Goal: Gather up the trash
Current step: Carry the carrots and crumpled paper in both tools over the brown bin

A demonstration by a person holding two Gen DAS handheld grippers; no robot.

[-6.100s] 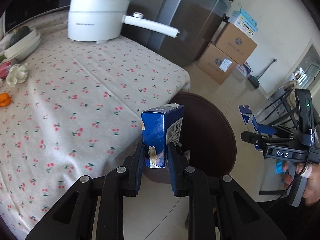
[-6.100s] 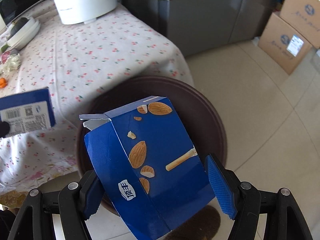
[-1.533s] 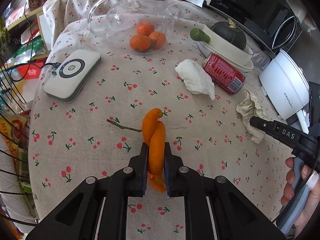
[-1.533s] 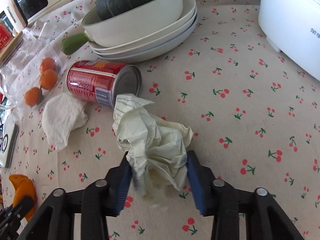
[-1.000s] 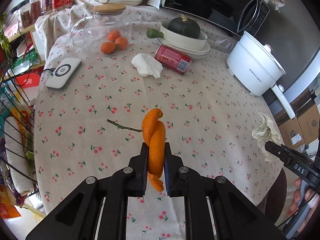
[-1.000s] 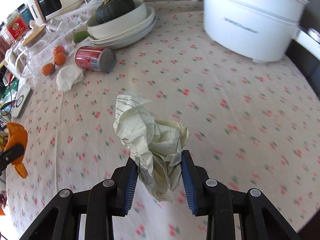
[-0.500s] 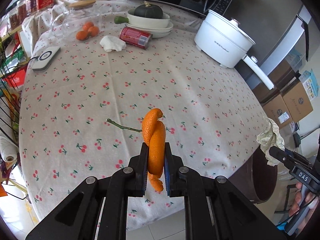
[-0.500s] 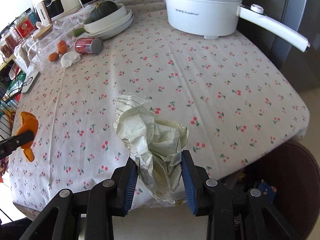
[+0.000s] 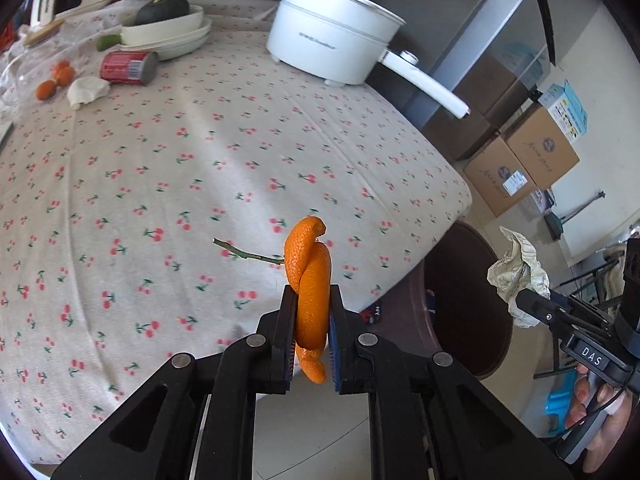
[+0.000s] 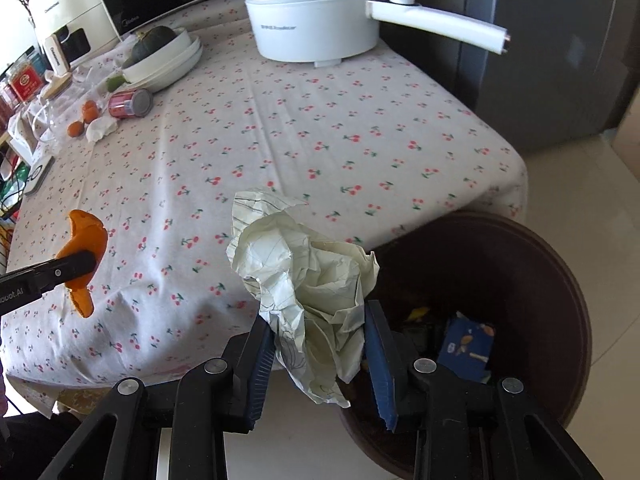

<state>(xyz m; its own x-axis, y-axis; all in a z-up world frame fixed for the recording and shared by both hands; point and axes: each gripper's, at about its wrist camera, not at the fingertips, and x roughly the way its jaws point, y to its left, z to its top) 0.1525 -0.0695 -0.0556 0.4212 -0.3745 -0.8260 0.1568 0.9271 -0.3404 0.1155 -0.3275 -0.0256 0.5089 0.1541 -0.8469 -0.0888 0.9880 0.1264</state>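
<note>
My left gripper is shut on a curl of orange peel with a thin twig, held above the table's near edge. It also shows in the right wrist view. My right gripper is shut on a crumpled sheet of paper at the rim of the dark brown trash bin. The bin holds a blue box. In the left wrist view the paper hangs just right of the bin. A red can and a white tissue lie far back on the table.
The cherry-print tablecloth covers the table. A white electric pot with a long handle, stacked bowls with a squash and small oranges stand at the back. Cardboard boxes sit on the floor at right.
Both grippers have pulled back from the table toward the bin with their loads. The right gripper with the paper now reaches the bin's rim, and the bin's inside shows.
</note>
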